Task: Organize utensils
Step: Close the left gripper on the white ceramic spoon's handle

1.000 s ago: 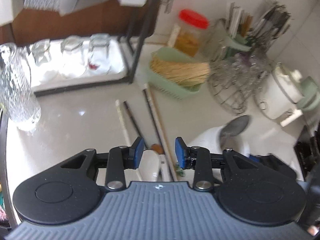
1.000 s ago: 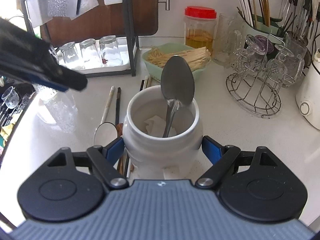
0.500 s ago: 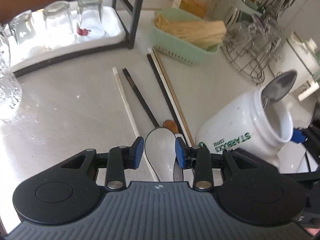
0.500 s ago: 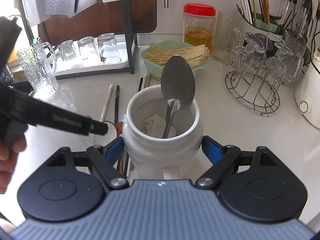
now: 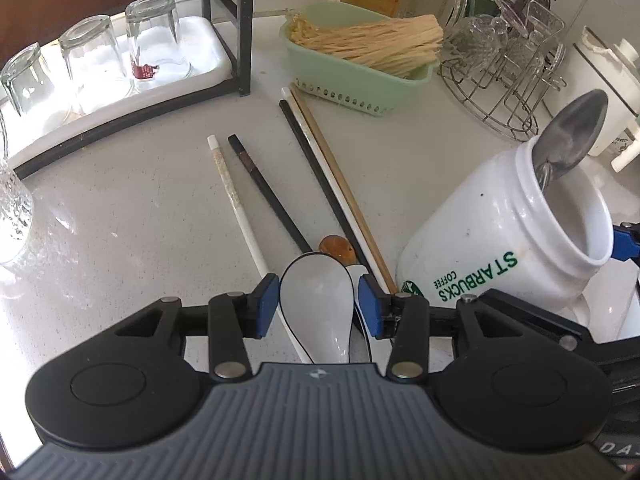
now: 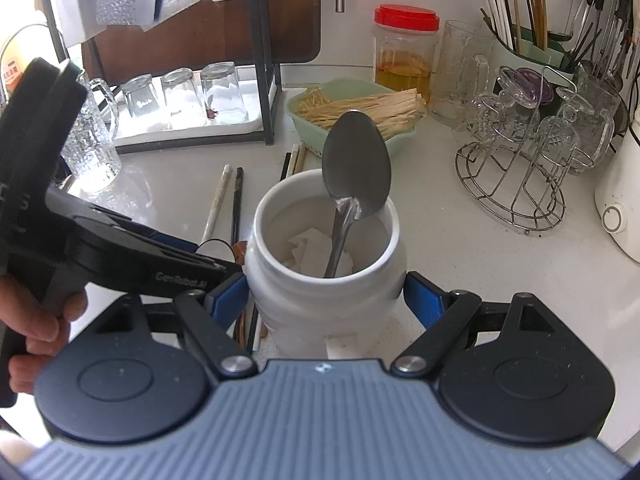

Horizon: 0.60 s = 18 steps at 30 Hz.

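Note:
A white ceramic spoon lies on the counter between the blue pads of my left gripper, which is open around its bowl with small gaps on both sides. Several chopsticks and a small brown spoon lie beyond it. My right gripper is shut on the white Starbucks jar, which also shows in the left wrist view. A metal spoon stands in the jar, bowl up.
A green basket of sticks sits behind the chopsticks. A black rack with upturned glasses is at the back left. A wire rack of glass mugs and a white appliance stand on the right. A glass mug stands on the left.
My left gripper has come down and forward over the counter until the white ceramic spoon lies between its pads. The right gripper and jar have stayed put.

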Each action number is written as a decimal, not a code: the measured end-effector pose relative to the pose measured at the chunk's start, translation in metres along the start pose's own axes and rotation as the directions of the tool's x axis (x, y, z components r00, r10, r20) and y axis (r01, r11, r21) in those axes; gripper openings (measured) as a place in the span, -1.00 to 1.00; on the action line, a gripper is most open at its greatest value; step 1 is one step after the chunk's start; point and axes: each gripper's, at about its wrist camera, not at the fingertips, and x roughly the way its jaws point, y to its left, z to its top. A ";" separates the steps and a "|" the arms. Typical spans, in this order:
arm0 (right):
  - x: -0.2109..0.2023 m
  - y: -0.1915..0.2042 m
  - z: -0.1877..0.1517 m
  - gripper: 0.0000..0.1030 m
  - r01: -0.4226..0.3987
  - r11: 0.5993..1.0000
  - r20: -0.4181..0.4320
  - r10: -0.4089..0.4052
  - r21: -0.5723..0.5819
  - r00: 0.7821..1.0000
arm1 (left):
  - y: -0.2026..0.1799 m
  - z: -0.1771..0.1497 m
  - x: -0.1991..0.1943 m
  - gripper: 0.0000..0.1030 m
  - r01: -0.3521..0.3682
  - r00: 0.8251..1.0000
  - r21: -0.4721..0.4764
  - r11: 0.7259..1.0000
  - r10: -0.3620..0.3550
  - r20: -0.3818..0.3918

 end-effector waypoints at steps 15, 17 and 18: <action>-0.001 -0.004 -0.001 0.68 -0.027 0.999 0.009 0.027 -0.023 1.000 | -0.003 -0.001 0.001 -0.08 -0.036 0.999 -0.019 0.999 0.037 0.020; -0.001 -0.004 -0.001 0.68 -0.032 0.999 0.013 0.033 -0.029 0.999 | -0.003 0.000 0.001 -0.08 -0.040 0.999 -0.024 0.999 0.040 0.013; -0.001 -0.004 -0.001 0.68 -0.034 0.999 0.014 0.035 -0.031 0.999 | -0.003 0.001 0.000 -0.08 -0.042 0.999 -0.027 0.999 0.042 0.011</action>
